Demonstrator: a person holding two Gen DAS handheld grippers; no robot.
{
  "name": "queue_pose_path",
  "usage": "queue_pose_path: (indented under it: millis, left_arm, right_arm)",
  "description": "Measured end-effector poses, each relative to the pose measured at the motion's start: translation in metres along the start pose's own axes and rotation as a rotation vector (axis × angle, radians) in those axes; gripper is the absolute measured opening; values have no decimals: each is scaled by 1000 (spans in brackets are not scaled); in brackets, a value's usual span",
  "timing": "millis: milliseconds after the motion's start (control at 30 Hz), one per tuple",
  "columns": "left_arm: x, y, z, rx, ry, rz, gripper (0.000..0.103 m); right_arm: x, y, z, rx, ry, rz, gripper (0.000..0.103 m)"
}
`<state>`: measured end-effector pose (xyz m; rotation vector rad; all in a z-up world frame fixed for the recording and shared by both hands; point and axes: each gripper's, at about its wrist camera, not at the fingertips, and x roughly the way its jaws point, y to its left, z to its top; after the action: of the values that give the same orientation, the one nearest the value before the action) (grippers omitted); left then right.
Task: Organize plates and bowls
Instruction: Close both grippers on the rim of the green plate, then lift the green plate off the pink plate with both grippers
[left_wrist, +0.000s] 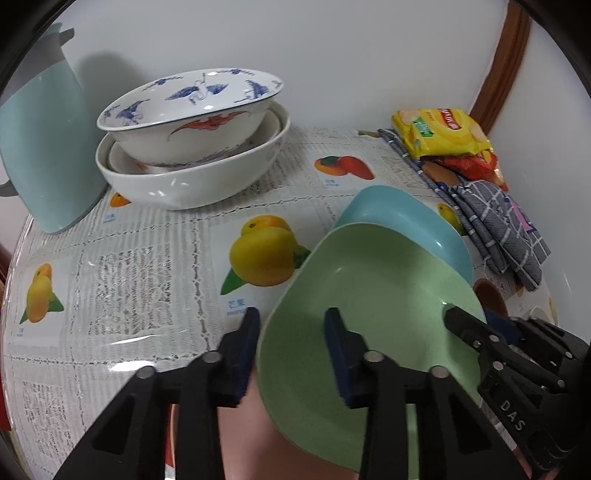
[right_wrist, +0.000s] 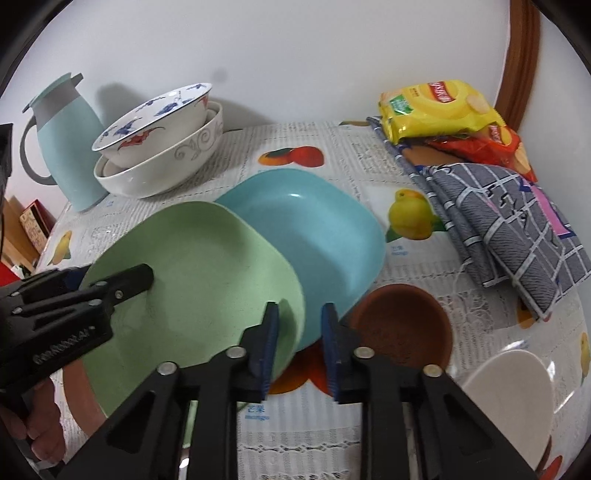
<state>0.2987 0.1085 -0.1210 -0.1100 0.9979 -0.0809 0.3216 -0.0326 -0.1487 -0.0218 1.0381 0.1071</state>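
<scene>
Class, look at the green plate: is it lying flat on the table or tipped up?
Tipped. The green plate leans with its far edge resting on the blue plate, its rim between each gripper's fingers.

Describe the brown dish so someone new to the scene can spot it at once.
Start at the fruit-print tablecloth and find the overlapping green plate and blue plate near its middle. The brown dish lies flat just right of them, its left edge tucked under the blue plate. It is the only round, dark, matte terracotta-coloured piece; the plates beside it are pastel with squarish corners.
</scene>
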Motion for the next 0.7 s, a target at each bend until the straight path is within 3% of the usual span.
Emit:
queue_pose_path:
  millis: [200,700]
  left_arm:
    - [-11,1,1,-1,-19,5,17]
    - [-54,-1,-12,0,-62,-32,17]
  right_arm:
    - [-2,1,-2,20,-6,-20,12]
    - [-48,7,-14,52,-52,-24,11]
